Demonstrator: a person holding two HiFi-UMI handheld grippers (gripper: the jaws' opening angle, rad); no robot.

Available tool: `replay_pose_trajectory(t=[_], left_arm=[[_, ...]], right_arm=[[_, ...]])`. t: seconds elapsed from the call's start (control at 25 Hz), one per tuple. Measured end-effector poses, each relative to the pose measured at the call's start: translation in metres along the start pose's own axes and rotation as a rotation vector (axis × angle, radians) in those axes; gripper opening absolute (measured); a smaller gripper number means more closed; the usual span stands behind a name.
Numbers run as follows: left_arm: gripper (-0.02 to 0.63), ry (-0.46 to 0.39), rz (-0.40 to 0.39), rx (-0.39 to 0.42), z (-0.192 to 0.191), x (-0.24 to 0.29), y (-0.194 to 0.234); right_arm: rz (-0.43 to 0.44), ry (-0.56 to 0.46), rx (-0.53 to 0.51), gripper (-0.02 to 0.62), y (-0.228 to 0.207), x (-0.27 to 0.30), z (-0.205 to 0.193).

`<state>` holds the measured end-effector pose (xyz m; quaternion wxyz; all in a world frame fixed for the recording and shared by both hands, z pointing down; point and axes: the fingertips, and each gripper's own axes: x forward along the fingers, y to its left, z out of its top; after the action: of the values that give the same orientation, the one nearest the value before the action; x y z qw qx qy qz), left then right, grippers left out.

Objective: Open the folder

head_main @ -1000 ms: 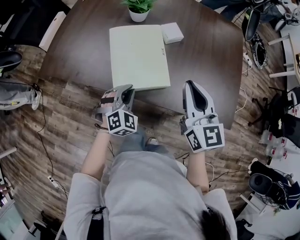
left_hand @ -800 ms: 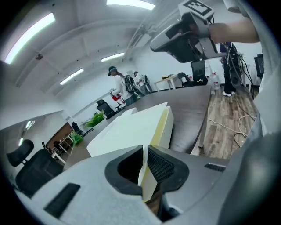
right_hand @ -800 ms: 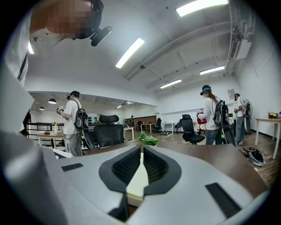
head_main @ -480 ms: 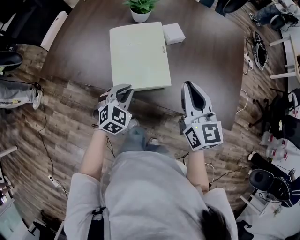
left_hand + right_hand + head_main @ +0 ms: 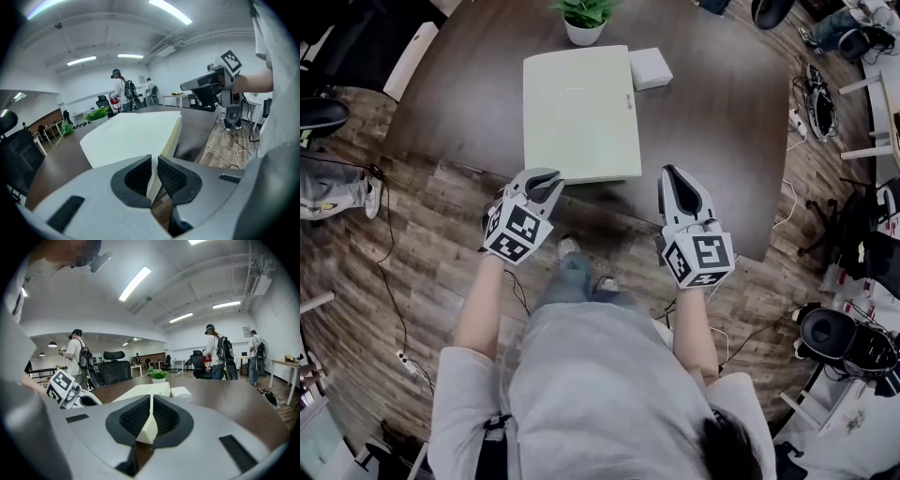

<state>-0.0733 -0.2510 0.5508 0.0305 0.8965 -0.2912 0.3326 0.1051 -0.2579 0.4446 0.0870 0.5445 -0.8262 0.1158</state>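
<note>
A pale green folder (image 5: 581, 112) lies closed and flat on the dark round table (image 5: 722, 122). My left gripper (image 5: 546, 183) hovers at the table's near edge, its tips just short of the folder's near left corner. In the left gripper view the folder (image 5: 136, 136) fills the space just beyond the shut left gripper (image 5: 154, 161), which holds nothing. My right gripper (image 5: 672, 176) is over the table to the right of the folder's near right corner. It is also shut and empty (image 5: 151, 404), with the folder (image 5: 143, 391) ahead of it.
A potted plant (image 5: 583, 19) and a small white box (image 5: 648, 67) stand at the table's far side, beside the folder's far edge. Office chairs (image 5: 806, 47) and cables ring the table on the wood floor. People with backpacks (image 5: 220, 350) stand in the room behind.
Both grippers have crept a little forward toward the table. The left one has shifted slightly leftward. The folder lies as it did.
</note>
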Motion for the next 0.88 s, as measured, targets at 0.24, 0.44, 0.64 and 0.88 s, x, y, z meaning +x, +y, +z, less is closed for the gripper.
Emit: replay_pose_trajectory(t=[0.24,0.44,0.64,0.88], left_arm=[[0.034,-0.005,0.002,0.02,0.001,-0.004,-0.001],[0.034,0.0,-0.002,0.048,0.004,-0.004,-0.002],[0.037,0.003,-0.002,0.057,0.0,-0.005,-0.002],[0.038,0.003,0.008,0.072,-0.001,-0.002,-0.006]], right_arm=[[0.049,0.108,0.008,0.021,0.002,0.022,-0.053],[0.075,0.143,0.004,0.021,0.006,0.032,-0.067],[0.077,0.181,0.003,0.018,0.005,0.039,-0.083],[0.089,0.28,-0.048,0.014,0.005,0.042,-0.112]])
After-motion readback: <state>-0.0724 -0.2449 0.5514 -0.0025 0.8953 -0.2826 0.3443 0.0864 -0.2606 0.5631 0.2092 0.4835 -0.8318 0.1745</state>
